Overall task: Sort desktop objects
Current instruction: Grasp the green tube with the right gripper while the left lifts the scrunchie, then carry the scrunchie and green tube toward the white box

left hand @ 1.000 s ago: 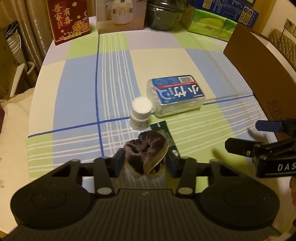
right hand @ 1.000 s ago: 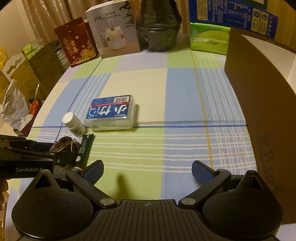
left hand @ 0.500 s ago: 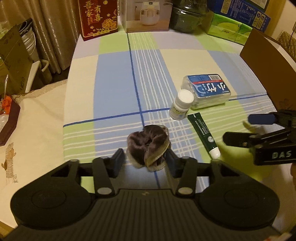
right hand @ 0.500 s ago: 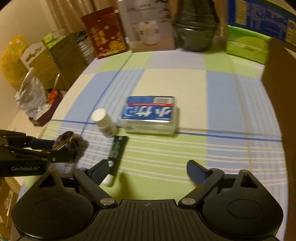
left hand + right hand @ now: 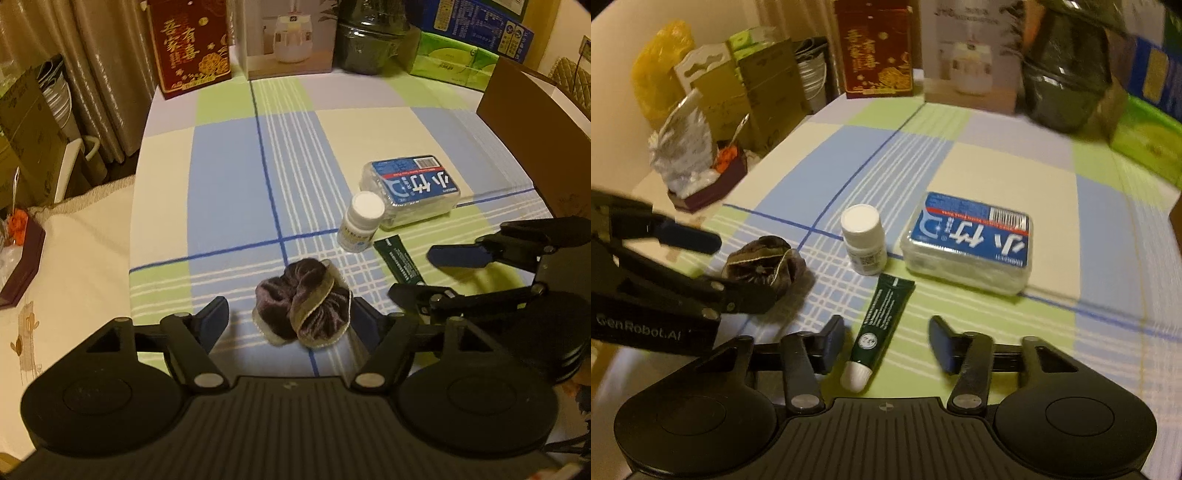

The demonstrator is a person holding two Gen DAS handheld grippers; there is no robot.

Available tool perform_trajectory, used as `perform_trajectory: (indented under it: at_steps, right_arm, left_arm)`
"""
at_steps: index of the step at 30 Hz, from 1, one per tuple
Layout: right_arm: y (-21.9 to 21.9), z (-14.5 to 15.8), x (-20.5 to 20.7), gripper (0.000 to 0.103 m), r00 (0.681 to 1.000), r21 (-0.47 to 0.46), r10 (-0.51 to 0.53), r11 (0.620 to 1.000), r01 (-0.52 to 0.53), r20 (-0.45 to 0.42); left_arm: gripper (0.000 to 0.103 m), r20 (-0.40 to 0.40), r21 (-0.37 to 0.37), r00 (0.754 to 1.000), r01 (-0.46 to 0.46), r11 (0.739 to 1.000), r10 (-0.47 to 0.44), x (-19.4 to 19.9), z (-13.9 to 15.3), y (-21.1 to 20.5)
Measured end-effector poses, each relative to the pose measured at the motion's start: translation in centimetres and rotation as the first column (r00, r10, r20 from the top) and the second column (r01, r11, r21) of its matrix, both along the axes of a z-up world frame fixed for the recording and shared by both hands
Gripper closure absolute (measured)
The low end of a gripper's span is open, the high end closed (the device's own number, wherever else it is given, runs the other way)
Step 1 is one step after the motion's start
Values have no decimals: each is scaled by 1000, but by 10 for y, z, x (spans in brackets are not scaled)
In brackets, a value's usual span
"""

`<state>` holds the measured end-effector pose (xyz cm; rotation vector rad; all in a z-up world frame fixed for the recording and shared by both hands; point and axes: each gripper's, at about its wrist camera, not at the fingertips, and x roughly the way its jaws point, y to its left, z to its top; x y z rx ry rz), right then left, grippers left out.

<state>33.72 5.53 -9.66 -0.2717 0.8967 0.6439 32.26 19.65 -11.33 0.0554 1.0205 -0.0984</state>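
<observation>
Between the fingers of the right gripper [image 5: 886, 341] lies the dark green tube [image 5: 881, 325], flat on the checked worktop [image 5: 1015, 170], its white cap end nearest the gripper's body and its flat crimped end pointing away, toward the white pill bottle [image 5: 862, 240]. Its long axis runs nearly along the line of the fingers, tilted a little to the right at the far end, and it sits closer to the left finger than to the right one. These fingers are closing, with bare worktop showing on both sides of the tube, so the pads do not press on it yet. My reading is that the grasp turns on the pads meeting the tube across its narrow width, near the cap end. Just beyond the tube's far end stands the pill bottle, upright, and to its right the clear box with a blue label [image 5: 971, 243], both ahead of the fingertips and apart from the tube. Off to the left, the left gripper [image 5: 290, 321] straddles a dark velvet scrunchie [image 5: 303, 306]; its fingers are opening, the left pad well clear of the fabric, the right pad close beside it. That gripper is near the right one and could crowd it.
</observation>
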Motion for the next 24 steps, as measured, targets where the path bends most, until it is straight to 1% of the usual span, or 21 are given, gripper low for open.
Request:
perform_trajectory:
  at_steps: [2, 4, 11, 14, 15, 16, 17, 22, 24]
  right_arm:
    - [-4, 0, 0, 82, 1000, -2, 10, 1000, -10, 5]
    - [-9, 0, 2, 89, 1000, -6, 3, 1000, -3, 3]
    - [-45, 3, 4, 89, 997, 0, -70, 998, 70, -21]
    - [-65, 5, 1, 89, 993, -5, -115, 993, 115, -26]
    - [-71, 6, -1, 89, 992, -9, -123, 992, 123, -24]
    - [-77, 7, -3, 89, 991, -11, -132, 991, 131, -23]
    - [-83, 7, -5, 89, 990, -12, -143, 990, 142, -22]
    - [-99, 8, -13, 88, 990, 13, -143, 990, 143, -3]
    - [-100, 7, -12, 80, 990, 24, -140, 990, 140, -4]
  left_arm:
    - [33, -4, -2, 1000, 5, 1000, -5, 4, -2, -3]
    - [33, -6, -5, 1000, 10, 1000, -10, 7, -3, -6]
    - [33, -12, -17, 1000, 0, 1000, 0, 14, -9, -11]
    - [36, -28, -17, 1000, 1, 1000, -2, 15, -14, -14]
    - [44, -32, -16, 999, 6, 1000, -7, 15, -16, -16]
    - [49, -35, -18, 999, 14, 1000, -14, 14, -17, -17]
    - [56, -39, -26, 999, 20, 999, -21, 14, -18, -19]
    - [67, -20, -23, 1000, 9, 1000, -9, 10, -19, -25]
    - [70, -21, -23, 1000, 5, 1000, -6, 8, -18, -26]
